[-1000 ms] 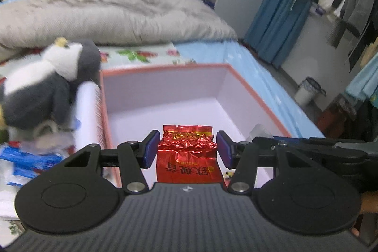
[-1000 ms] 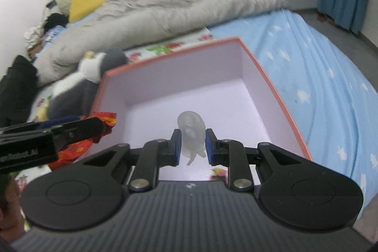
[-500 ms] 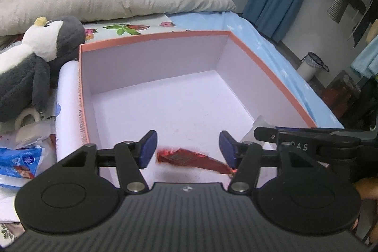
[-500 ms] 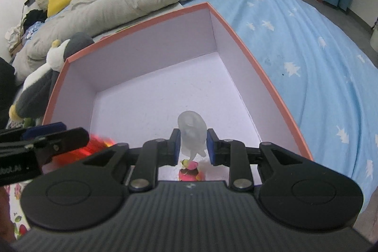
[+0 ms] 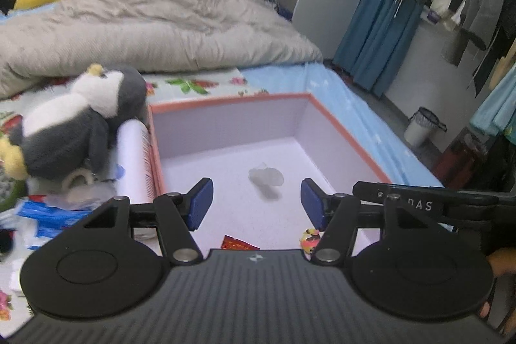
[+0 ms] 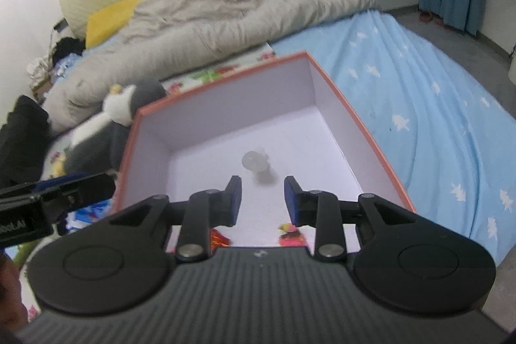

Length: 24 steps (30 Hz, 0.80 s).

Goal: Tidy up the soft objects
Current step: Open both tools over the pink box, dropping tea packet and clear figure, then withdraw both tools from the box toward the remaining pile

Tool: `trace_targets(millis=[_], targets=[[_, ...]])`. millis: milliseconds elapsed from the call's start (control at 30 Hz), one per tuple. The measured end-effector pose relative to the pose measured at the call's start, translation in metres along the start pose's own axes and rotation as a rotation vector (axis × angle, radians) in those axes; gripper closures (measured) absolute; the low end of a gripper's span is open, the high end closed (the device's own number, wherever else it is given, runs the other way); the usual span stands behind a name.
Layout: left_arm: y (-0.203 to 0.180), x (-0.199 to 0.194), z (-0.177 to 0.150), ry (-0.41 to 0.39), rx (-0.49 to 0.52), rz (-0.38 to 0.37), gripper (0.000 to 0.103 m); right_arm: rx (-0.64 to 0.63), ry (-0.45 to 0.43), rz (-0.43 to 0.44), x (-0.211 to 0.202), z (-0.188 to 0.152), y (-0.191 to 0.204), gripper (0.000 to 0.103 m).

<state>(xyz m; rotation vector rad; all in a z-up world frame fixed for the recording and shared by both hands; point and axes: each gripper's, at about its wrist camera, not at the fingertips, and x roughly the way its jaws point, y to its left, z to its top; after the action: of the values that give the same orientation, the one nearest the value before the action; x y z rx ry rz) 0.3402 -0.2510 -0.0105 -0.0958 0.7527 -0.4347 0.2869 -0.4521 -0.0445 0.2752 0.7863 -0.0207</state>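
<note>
Both grippers hover over the near end of an open box (image 5: 332,124) w/ orange rim & pale lilac inside, sitting on the bed.

L gripper (image 5: 256,203): jaws wide apart, nothing betw. them. R gripper (image 6: 262,199): jaws opening, nothing betw. the pads; it also shows at the right edge of the left wrist view (image 5: 419,203).

In the box: a small translucent whitish soft thing (image 5: 266,178) lies on the floor about mid-box, its shadow just near of it; blurred, shape hard to tell. Same item in right wrist view (image 6: 254,162). A red foil packet (image 5: 237,244) sits at the near wall, mostly hidden by the gripper body. A small yellow/pink item (image 5: 309,239) lies near-right, too small to ID.

Left of box, outside: penguin plush (image 5: 74,131) (grey/white), a white cylinder (image 5: 133,163) touching the box's left wall, blue wrappers (image 5: 42,215) nearer. Grey duvet (image 5: 145,28) at the far end of the bed; light-blue sheet (image 6: 419,105) to the right.
</note>
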Motion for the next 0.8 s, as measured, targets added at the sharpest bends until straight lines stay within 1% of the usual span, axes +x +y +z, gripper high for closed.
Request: trace_targets(millis=[167, 433, 633, 800], targets=[[0.005, -0.049, -0.003, -0.066, -0.009, 0.008, 0.037, -0.017, -0.056, 0.022, -0.032, -0.001, 0.022, 0.070], [0.018, -0.125, -0.023, -0.146, -0.032, 0.017, 0.037, -0.058, -0.127, 0.073, -0.078, -0.015, 0.057, 0.070], [0.034, -0.169, -0.041, -0.185, -0.049, 0.042, 0.037, -0.086, -0.155, 0.111, -0.101, -0.031, 0.085, 0.070], [0.049, -0.193, -0.060, -0.193, -0.059, 0.073, 0.036, -0.126, -0.162, 0.141, -0.108, -0.051, 0.108, 0.070]])
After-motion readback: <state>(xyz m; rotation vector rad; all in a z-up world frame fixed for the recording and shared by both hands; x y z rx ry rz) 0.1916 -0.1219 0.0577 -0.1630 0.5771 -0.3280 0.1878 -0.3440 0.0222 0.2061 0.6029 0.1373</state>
